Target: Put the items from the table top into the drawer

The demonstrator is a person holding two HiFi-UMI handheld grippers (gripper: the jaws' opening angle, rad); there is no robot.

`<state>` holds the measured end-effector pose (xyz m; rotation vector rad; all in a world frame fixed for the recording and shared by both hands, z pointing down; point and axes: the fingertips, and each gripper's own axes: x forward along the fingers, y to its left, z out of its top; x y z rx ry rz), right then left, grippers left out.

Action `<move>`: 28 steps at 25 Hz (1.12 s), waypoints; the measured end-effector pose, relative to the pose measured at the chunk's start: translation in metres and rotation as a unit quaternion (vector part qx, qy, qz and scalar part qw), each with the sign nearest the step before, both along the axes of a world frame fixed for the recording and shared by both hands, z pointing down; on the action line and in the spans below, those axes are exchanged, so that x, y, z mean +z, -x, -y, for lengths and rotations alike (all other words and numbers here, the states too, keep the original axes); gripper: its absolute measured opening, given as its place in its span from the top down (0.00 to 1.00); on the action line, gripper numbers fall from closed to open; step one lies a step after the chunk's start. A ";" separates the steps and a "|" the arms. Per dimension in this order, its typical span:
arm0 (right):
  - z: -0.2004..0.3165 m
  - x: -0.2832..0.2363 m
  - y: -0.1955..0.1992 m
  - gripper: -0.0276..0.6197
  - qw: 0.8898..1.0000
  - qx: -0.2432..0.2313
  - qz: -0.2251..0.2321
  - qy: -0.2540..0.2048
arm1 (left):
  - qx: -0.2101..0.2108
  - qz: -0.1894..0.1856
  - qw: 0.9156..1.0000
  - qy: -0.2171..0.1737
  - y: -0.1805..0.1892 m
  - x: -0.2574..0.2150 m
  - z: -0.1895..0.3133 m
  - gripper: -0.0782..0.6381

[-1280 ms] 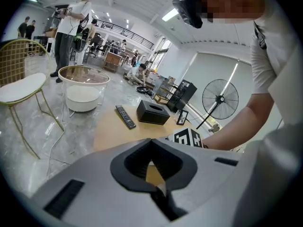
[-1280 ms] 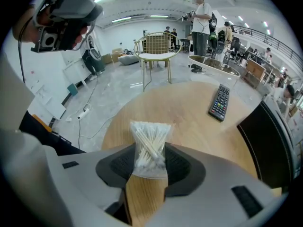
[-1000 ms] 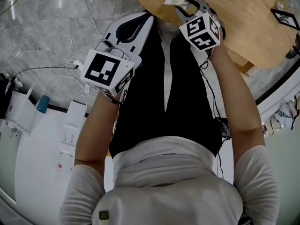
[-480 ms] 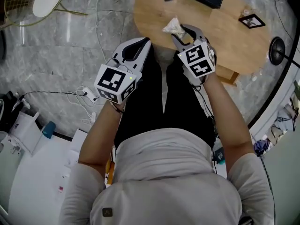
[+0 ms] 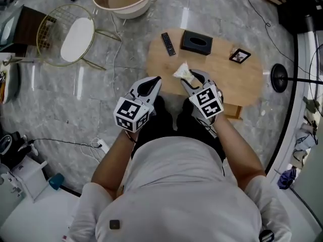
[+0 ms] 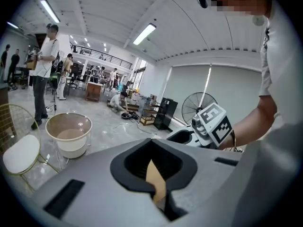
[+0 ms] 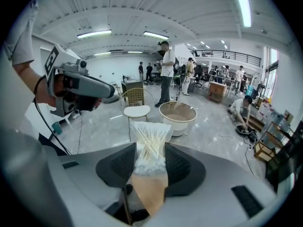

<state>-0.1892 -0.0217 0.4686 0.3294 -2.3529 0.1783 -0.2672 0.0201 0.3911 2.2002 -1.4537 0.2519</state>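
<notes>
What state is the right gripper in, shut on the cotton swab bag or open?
Shut on it: the right gripper pinches the cotton swab bag between its pads, with the swabs standing upright.

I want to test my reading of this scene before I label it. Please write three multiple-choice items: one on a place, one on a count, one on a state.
1. Where does the black tissue box stand?
A. on the floor
B. on the round wooden table, between the remote control and the photo frame
C. on a shelf

2. How many items rest on the table top?
A. one
B. six
C. three

3. What is the state of the right gripper?
A. shut on a bag of cotton swabs
B. open and empty
C. shut on the remote control

Answers:
1 B, as the head view shows the box between those two things.
2 C, as only the remote control, the box and the frame lie there.
3 A, as the right gripper view shows the pads pressing on the bag.
</notes>
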 end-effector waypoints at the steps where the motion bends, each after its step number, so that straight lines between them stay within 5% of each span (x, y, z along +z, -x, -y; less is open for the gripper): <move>1: -0.002 -0.014 -0.001 0.67 1.000 0.004 0.007 -0.003 | 0.004 0.002 1.000 -0.005 -0.002 -0.010 -0.003 0.88; 7: -0.013 -0.072 -0.003 0.67 0.997 0.042 0.047 -0.037 | 0.030 0.011 0.999 -0.034 -0.005 -0.051 -0.019 0.88; 17: 0.000 -0.093 -0.020 0.67 0.992 0.102 0.056 -0.054 | 0.086 0.026 0.994 -0.057 -0.015 -0.078 -0.002 0.88; 28: 0.016 -0.104 -0.113 0.67 0.981 0.175 0.059 -0.053 | 0.157 0.024 0.985 -0.064 -0.102 -0.092 0.029 0.88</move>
